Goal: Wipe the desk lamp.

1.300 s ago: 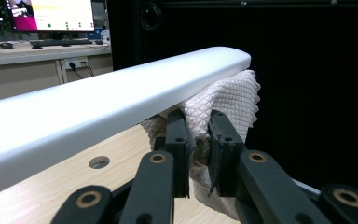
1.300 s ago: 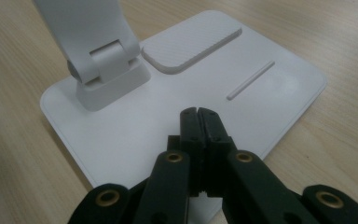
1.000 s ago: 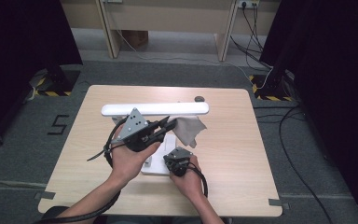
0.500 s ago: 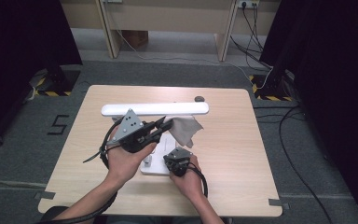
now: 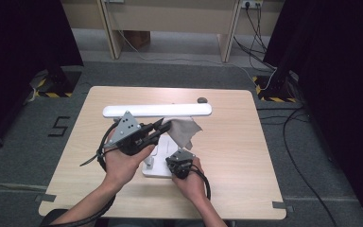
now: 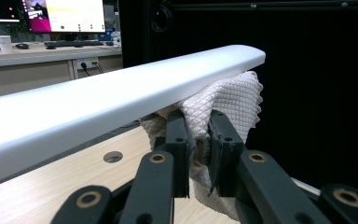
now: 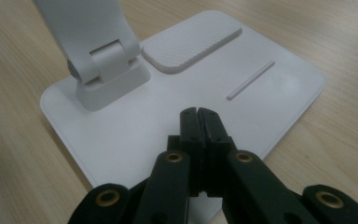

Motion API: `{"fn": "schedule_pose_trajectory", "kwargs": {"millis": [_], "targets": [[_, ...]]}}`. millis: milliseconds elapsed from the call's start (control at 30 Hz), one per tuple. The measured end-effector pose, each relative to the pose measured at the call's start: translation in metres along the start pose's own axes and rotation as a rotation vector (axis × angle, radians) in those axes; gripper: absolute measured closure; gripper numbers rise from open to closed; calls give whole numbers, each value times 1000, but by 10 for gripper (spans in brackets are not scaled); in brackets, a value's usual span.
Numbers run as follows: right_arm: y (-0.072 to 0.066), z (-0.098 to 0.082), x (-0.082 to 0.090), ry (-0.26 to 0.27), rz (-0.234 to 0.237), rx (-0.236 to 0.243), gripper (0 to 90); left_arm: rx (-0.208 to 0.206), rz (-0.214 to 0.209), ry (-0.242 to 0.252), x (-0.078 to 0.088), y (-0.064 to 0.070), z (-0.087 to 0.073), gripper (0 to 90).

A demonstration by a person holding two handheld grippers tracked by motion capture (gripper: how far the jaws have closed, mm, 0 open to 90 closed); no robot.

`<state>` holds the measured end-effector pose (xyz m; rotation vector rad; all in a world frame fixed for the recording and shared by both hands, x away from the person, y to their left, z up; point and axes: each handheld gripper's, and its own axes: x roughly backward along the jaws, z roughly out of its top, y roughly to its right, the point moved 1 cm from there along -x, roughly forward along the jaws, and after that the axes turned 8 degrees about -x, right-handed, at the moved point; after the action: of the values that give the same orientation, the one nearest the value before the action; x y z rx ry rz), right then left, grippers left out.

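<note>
Lamp base (image 5: 158, 165) on table (image 5: 246, 156), near front edge; lamp bar (image 5: 157, 110) above, behind base; cloth (image 5: 185, 131) under bar's right half.

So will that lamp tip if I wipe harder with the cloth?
Probably somewhat top-heavy: the lamp's long head overhangs its flat base. The right gripper, shut, presses that base, which likely steadies it. The cloth looks limp, so it should push only softly.

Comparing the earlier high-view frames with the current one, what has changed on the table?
Little has changed. The left gripper stays clamped on the grey cloth and has edged slightly along under the white lamp bar, so the cloth hangs a bit differently. Nothing was picked up or released. The right gripper remains shut, pressing down on the lamp base, and the lamp and table have not shifted.
</note>
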<state>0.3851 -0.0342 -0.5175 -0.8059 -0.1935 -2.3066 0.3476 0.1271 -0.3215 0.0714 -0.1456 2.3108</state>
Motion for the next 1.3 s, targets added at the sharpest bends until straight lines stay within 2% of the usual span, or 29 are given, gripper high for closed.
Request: {"fn": "schedule_pose_trajectory", "kwargs": {"millis": [1300], "targets": [[0, 0, 0, -2, -3, 5, 900, 10, 35, 9, 17, -8, -5, 802]]}}
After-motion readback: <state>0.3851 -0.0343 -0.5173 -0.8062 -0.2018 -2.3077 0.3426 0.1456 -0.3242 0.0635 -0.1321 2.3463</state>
